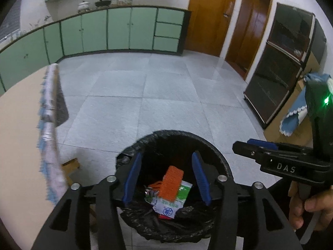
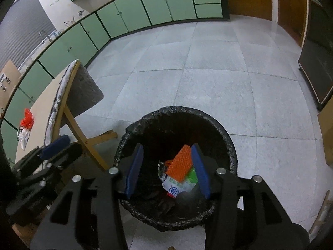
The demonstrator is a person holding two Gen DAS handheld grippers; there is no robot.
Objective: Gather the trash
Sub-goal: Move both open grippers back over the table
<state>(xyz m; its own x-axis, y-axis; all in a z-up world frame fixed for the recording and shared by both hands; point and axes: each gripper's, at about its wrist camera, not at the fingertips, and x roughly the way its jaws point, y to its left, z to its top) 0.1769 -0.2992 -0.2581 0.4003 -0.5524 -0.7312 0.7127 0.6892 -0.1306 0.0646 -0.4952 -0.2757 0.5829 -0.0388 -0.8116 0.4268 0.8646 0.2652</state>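
Note:
A round trash bin (image 1: 218, 156) lined with a black bag stands on the floor below both grippers; it also shows in the right wrist view (image 2: 231, 145). Inside lie an orange mesh piece (image 1: 171, 180) (image 2: 180, 163), a white and green wrapper (image 1: 166, 205) (image 2: 177, 187) and other scraps. My left gripper (image 1: 166, 178) is open and empty above the bin. My right gripper (image 2: 167, 169) is open and empty above the bin too; it shows from the side in the left wrist view (image 1: 254, 145). On the table lie a red plastic bag (image 2: 27, 118) and white crumpled paper (image 2: 24, 136).
A wooden table (image 2: 44, 106) with a patterned cloth edge (image 1: 49, 112) stands left of the bin. Green cabinets (image 1: 116, 29) line the far wall. A dark glass cabinet (image 1: 278, 62) and a cardboard box with blue cloth (image 1: 291, 118) stand at the right. Grey tiled floor (image 1: 166, 87) lies beyond.

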